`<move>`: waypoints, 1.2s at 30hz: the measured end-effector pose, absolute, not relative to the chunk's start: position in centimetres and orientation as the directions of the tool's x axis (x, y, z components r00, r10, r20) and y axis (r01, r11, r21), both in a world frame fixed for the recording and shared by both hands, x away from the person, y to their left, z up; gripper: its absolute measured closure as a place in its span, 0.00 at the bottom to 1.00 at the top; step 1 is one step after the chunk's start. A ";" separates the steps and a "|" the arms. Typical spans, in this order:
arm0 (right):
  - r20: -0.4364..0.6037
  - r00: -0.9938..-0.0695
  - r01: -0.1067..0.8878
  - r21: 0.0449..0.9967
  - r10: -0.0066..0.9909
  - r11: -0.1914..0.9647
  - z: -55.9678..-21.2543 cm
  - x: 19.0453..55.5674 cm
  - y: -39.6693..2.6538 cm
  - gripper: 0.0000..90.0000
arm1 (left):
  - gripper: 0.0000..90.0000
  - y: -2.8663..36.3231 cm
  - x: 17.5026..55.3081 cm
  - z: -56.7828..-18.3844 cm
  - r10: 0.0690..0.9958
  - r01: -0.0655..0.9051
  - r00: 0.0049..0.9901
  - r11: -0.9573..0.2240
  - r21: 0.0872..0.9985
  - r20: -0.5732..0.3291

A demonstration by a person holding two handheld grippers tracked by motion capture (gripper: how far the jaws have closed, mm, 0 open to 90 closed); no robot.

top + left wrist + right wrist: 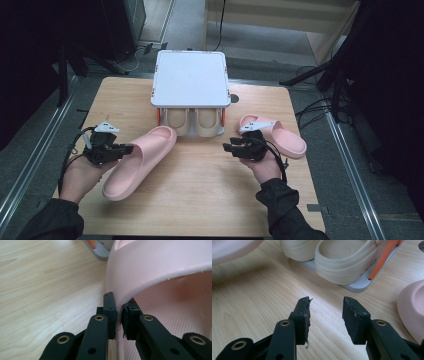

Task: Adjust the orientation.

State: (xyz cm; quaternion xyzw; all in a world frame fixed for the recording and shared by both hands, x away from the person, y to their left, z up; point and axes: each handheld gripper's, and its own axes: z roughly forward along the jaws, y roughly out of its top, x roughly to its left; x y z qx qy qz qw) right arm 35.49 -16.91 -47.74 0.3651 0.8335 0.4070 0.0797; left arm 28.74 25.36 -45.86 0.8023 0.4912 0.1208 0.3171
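Pink slide sandal (140,161) at the near left of the wooden table (200,200), toe toward the shoe rack (190,82) at the far edge, heel toward the person. The left gripper (125,149) has its jaws drawn narrow on the side wall of the sandal's strap; in the left gripper view one pad (110,312) sits outside the wall and the other inside, with the pink foam (155,267) pinched between them. The right gripper (231,147) hovers over bare wood with jaws parted and nothing between them, as the right gripper view confirms. A second pink sandal (280,136) lies behind that hand at the right. Two beige clogs (192,122) occupy the rack's lower shelf under its white top.

Handling, as judged: moulded foam, so light, and springy rather than rigid; the strap wall will likely dent under the pads and recover. Its matte, dimpled surface should give fair friction. A grip at one side of the strap sits off-centre, so the long sole may droop or swing when lifted. The strap's arch or the sole's thick edge near mid-length look the surest places to take hold.
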 end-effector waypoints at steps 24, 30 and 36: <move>0.146 -0.688 0.555 0.737 0.711 0.386 -47.9 33.9 -19.1 0.64 | 0.91 19.9 30.5 -47.9 0.798 0.676 0.595 -0.434 0.596 -0.093; 0.143 -0.693 0.553 0.735 0.707 0.393 -48.1 33.5 -18.9 0.65 | 0.90 19.3 30.8 -48.5 0.797 0.685 0.597 -0.446 0.575 -0.093; 0.138 -0.715 0.534 0.741 0.686 0.407 -48.3 33.3 -18.0 0.65 | 0.88 19.1 30.7 -49.1 0.798 0.696 0.597 -0.463 0.549 -0.085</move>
